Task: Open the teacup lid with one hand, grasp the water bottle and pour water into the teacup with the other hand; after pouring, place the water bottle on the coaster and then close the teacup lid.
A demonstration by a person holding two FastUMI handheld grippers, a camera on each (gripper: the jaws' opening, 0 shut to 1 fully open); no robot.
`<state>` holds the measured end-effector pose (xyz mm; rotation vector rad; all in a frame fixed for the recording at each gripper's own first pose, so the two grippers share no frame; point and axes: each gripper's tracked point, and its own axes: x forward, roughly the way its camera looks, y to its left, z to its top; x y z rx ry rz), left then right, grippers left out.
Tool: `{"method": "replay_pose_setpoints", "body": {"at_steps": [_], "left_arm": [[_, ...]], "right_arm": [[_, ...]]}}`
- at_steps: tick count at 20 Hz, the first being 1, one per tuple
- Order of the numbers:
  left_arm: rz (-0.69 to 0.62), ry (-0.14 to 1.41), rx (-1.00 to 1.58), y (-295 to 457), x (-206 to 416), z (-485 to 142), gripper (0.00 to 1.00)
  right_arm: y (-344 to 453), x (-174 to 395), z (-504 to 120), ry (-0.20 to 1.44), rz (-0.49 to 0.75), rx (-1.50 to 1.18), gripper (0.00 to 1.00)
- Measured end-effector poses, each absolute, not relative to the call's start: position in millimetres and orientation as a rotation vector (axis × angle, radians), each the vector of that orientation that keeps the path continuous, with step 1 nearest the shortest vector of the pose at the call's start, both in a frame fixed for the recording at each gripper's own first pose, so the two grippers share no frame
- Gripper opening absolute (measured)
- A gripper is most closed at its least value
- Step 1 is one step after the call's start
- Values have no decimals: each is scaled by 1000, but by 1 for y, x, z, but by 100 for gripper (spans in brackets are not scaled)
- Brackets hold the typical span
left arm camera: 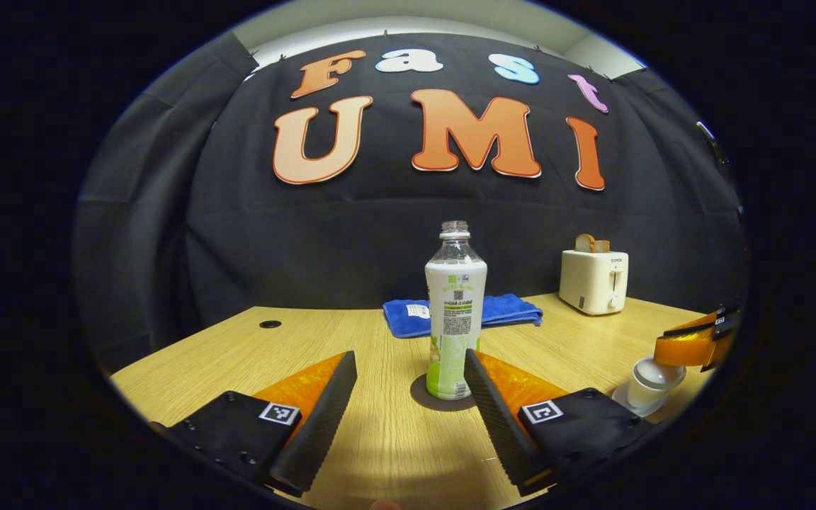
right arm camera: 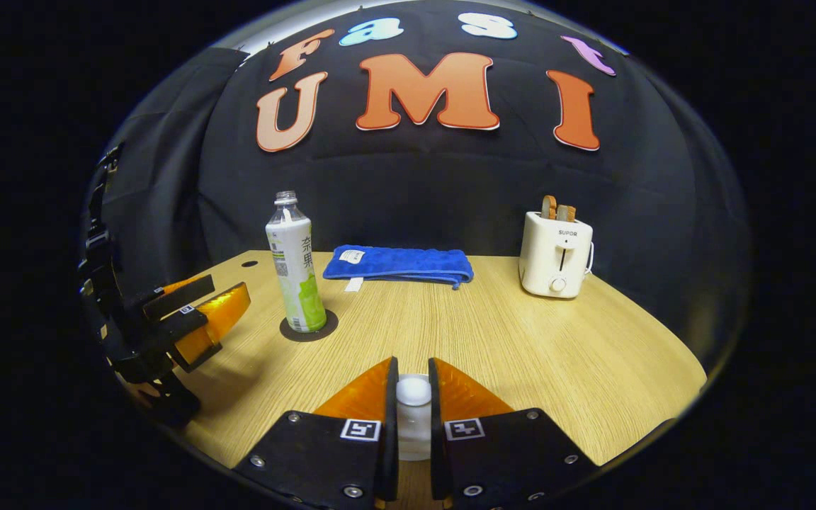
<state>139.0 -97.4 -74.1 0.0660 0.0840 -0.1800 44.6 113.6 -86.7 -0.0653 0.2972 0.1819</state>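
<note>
The right gripper (right arm camera: 414, 397) pinches the teacup lid (right arm camera: 414, 391) (bottle (left arm camera: 455, 312) already on coaster (left arm camera: 443, 398)); lower it straight. The left gripper (left arm camera: 411, 397) is spread.

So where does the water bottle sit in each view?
Left gripper view: the water bottle stands dead centre on the dark coaster, just beyond the open fingers.
Right gripper view: it stands left of centre, on that coaster.
Shared landmark: the blue towel, behind the bottle in both.
</note>
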Motion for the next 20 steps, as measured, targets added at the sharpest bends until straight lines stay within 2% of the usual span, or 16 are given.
{"method": "replay_pose_setpoints", "body": {"at_steps": [5,13,16,18,19,20], "left_arm": [[-174,88,70,-96,139,-76,98],[-165,89,74,-94,139,-75,98],[-152,69,75,-91,140,-69,98],[-143,61,80,-92,135,-70,98],[-147,60,79,-93,135,-70,98],[-152,61,76,-94,135,-70,98]], "right_arm": [[111,44,-92,307,181,-65,19],[108,43,-87,295,204,-18,30],[104,42,-71,252,204,-5,43],[101,42,-55,212,209,-7,64],[98,42,-48,191,203,-16,67],[94,43,-42,170,193,-29,83]]}}
